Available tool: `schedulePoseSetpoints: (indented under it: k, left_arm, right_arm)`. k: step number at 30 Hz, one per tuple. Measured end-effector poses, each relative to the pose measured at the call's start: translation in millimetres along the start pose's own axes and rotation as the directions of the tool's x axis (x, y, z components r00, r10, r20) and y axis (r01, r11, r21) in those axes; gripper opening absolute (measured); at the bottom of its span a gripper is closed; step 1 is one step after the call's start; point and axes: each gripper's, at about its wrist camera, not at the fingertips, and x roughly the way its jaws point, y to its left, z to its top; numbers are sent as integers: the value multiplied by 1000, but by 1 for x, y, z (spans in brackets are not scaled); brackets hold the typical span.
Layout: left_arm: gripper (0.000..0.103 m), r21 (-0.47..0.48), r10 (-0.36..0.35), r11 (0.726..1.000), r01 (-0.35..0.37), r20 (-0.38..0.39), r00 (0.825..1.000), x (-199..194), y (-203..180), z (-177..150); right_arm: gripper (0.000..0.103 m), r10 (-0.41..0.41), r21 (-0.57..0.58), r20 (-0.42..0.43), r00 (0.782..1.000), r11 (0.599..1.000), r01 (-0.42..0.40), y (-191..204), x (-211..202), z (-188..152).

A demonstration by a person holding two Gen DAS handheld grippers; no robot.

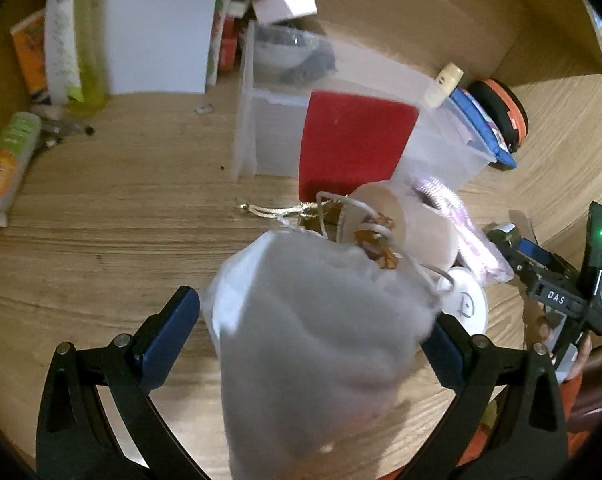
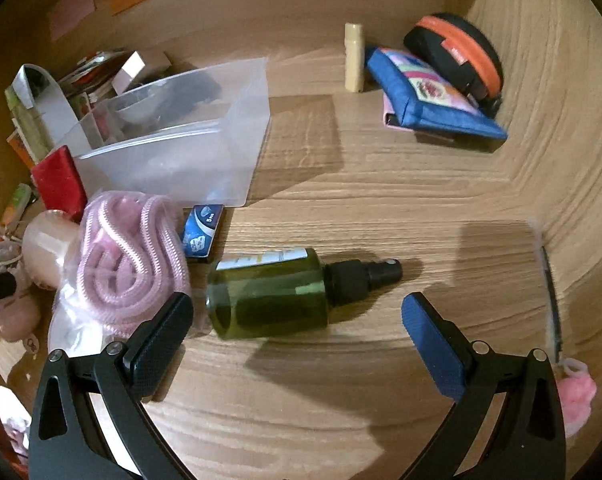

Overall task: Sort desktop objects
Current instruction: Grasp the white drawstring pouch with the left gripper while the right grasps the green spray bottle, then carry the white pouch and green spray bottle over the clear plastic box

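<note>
In the left wrist view a white drawstring pouch [image 1: 321, 344] sits between the wide-spread fingers of my left gripper [image 1: 313, 320]; the left pad stands clear of it, and I cannot tell whether the right pad touches. Behind it are a beige cup [image 1: 405, 224], a red box [image 1: 353, 144] and a clear plastic bin [image 1: 269, 120]. In the right wrist view my right gripper [image 2: 297, 320] is open and empty just in front of a green spray bottle [image 2: 277, 288] lying on its side. A bagged pink cord [image 2: 129, 256] and a small blue box [image 2: 203, 230] lie left of the bottle.
A blue pouch [image 2: 433, 96], an orange-and-black case [image 2: 457, 56] and a cream tube [image 2: 354, 56] lie at the back right. Snack packets [image 1: 9, 160] and a white box [image 1: 157, 28] are at the left. A pink pompom [image 2: 577, 396] lies at the right edge. The clear bin [image 2: 189, 140] also shows here.
</note>
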Motion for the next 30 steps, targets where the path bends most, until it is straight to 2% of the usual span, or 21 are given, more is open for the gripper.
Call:
schedulePoseSetpoints:
  k: [1, 3, 7, 9, 11, 15, 23, 30]
  left_arm:
    - [102, -1, -9, 1000, 9, 1, 1000, 1, 0, 0]
    - [88, 16, -15, 1000, 15, 5, 1000, 2, -1, -1]
    - [81, 39, -11, 999, 10, 30, 999, -1, -4, 0]
    - [74, 38, -14, 999, 13, 34, 999, -1, -4, 0]
    - [67, 39, -4, 999, 2, 44, 999, -3, -3, 2]
    - [54, 32, 17, 999, -20, 82, 997, -15, 0, 4]
    - [53, 7, 38, 999, -40, 154, 987, -41, 9, 10]
    - [53, -3, 40, 999, -40, 232, 972, -66, 12, 28]
  right_arm:
    - [103, 6, 2, -1, 1000, 1000, -6, 0, 2, 1]
    - [102, 35, 1, -7, 999, 999, -35, 0, 4, 3]
    - [96, 44, -6, 12, 999, 999, -44, 1, 3, 6]
    - [83, 37, -20, 4, 999, 999, -37, 3, 6, 8]
    - [77, 42, -25, 1, 999, 999, -42, 4, 7, 9]
    - [77, 20, -39, 41, 999, 999, -19, 7, 0, 9]
    - [77, 49, -28, 128, 991, 999, -45, 9, -22, 23]
    - [77, 82, -52, 182, 980, 996, -73, 18, -36, 35]
